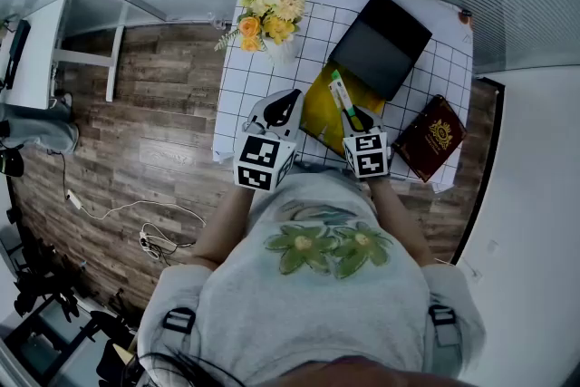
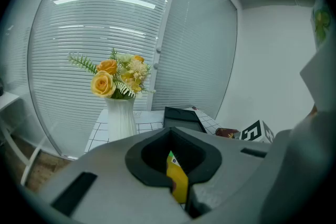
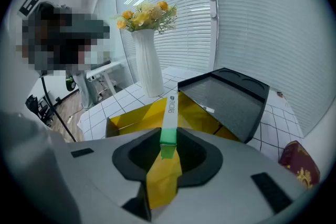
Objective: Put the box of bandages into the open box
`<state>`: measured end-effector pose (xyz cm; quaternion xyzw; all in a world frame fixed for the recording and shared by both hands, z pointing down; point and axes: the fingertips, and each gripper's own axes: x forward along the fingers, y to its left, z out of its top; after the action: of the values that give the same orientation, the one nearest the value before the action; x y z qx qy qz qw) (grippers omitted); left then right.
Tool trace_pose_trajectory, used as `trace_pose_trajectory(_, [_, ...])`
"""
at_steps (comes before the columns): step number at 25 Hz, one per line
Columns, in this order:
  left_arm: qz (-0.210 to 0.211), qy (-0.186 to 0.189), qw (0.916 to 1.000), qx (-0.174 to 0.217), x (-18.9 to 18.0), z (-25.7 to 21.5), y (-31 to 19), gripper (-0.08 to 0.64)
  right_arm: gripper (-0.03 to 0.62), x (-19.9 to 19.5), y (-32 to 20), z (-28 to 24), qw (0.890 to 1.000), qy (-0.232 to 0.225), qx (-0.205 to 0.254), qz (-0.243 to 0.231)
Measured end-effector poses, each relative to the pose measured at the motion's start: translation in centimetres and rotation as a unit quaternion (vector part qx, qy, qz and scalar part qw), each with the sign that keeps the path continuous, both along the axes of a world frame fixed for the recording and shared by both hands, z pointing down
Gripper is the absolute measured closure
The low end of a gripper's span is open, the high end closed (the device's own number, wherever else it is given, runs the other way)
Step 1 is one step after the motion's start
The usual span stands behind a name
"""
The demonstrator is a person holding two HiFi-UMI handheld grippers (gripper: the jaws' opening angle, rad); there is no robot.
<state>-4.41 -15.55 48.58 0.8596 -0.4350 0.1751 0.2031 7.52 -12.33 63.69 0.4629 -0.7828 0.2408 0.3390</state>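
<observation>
The box of bandages (image 1: 340, 97), long, white with a green end, sticks out of my right gripper (image 1: 355, 119) over the open box (image 1: 317, 118), which is yellow inside with a black lid (image 1: 381, 45) folded back. In the right gripper view the bandage box (image 3: 170, 113) runs from between the jaws out over the yellow box (image 3: 134, 119), and the right gripper (image 3: 167, 165) is shut on its green end. My left gripper (image 1: 288, 102) sits at the yellow box's left corner. Yellow shows in its jaw gap (image 2: 178, 186); its grip is unclear.
A white vase of yellow flowers (image 1: 275, 23) stands at the table's far left corner. A dark red booklet (image 1: 433, 139) lies at the right edge. The small table has a white grid cloth (image 1: 240, 82); wooden floor with cables lies to the left.
</observation>
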Motion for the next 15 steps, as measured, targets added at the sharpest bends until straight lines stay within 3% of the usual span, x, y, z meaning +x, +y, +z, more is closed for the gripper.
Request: trace_pose_trajectory(15, [0.000, 0.000, 1.0000, -0.001, -0.4, 0.2, 0.1, 0.554, 0.500, 0.0, 0.1, 1.1, 1.000, 0.019, 0.000, -0.012])
